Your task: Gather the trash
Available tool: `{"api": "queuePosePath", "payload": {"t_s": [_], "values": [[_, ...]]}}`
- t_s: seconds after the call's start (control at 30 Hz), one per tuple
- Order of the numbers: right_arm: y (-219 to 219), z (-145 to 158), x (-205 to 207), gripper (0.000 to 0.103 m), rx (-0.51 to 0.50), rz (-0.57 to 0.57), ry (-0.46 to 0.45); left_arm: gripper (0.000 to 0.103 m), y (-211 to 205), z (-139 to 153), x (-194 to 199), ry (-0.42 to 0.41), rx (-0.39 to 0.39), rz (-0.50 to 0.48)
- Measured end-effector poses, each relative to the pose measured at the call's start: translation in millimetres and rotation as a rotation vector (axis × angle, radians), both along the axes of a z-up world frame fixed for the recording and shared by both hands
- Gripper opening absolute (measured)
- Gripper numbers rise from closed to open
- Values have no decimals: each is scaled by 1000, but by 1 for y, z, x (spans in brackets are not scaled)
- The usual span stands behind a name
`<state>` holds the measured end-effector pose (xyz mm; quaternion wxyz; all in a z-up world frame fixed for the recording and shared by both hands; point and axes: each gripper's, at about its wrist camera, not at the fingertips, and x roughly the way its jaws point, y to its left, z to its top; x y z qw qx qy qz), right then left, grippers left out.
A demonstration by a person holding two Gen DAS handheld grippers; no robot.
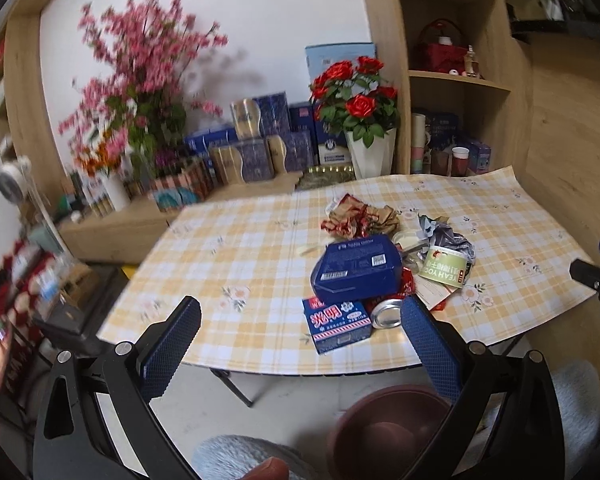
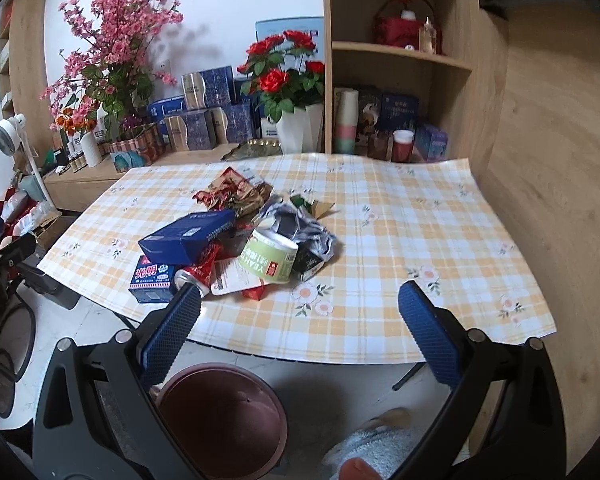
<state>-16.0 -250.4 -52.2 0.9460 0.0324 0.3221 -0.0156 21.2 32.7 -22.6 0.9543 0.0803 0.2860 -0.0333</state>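
Trash pile [image 2: 236, 240] is crowding the table's [image 2: 420, 240] near-left edge; right half is lying bare; brown bin [image 2: 220, 420] is sitting below the near edge.

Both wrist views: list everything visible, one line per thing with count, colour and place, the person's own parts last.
table: one, yellow-and-white check cover, centre
flat box: one, dark blue, on top of the trash pile
small carton: one, blue with red label, near table edge
can: one, red with silver end, lying beside the carton
yogurt tub: one, green-and-white, on its side
crumpled wrappers: several, red-gold, far side of pile
foil bag: one, silver, crumpled behind the tub
bin: one, dark red, on the floor below the table edge
rose pot: one, red flowers, white vase, behind the table
left gripper: fingers blue, open
right gripper: fingers blue, open
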Motion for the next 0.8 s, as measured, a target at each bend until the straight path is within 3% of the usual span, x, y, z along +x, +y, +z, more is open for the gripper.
{"api": "queuePosePath", "payload": {"t_s": [0.3, 0.5, 0.67, 0.8], "values": [[-2, -25, 18, 97, 56, 21, 29, 98, 29, -43, 28, 137, -163, -22], [0, -49, 37, 97, 68, 48, 79, 98, 28, -68, 45, 170, -135, -3], [6, -67, 56, 97, -30, 54, 118, 98, 28, -88, 63, 234, -135, -6], [7, -79, 79, 97, -109, 59, 78, 98, 30, -91, 76, 226, -155, 0]]}}
